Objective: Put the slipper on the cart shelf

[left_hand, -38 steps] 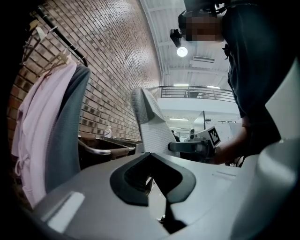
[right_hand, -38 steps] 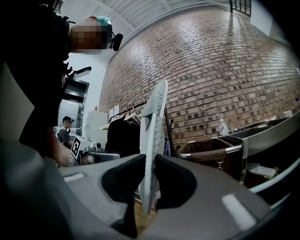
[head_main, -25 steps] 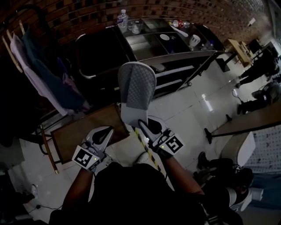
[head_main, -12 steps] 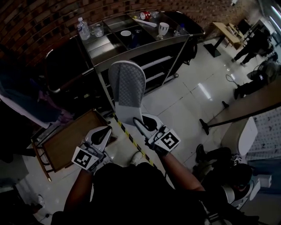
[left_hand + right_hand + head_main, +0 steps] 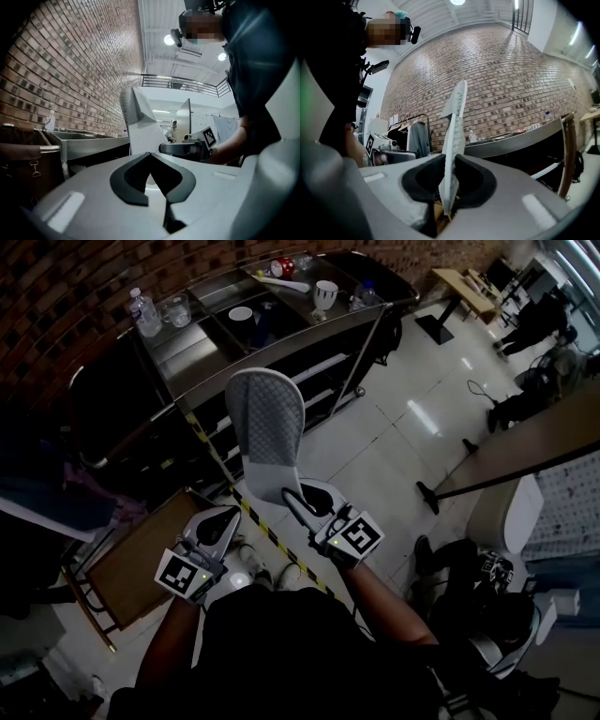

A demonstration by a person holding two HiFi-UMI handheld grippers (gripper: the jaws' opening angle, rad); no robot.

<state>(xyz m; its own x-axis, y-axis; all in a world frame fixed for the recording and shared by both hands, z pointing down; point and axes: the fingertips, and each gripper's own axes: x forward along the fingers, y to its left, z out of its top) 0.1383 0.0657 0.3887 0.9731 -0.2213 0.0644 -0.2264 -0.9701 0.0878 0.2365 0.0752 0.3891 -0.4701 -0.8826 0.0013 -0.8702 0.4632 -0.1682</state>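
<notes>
A grey quilted slipper stands upright in the air, its heel end pinched by my right gripper, which is shut on it. In the right gripper view the slipper shows edge-on between the dark pads. My left gripper is held level beside it on the left, shut with nothing in it; in its own view the slipper and the right gripper stand to its right. The steel cart with open lower shelves lies ahead, beyond the slipper's toe.
The cart top carries a water bottle, a glass, a bowl and a cup. A wooden tray table stands at lower left. Yellow-black tape crosses the floor. People and a table are at right.
Both grippers and the slipper have moved across the floor toward the cart, which now sits nearer and more central ahead. The wooden tray table has dropped back to the left. The grip is unchanged.
</notes>
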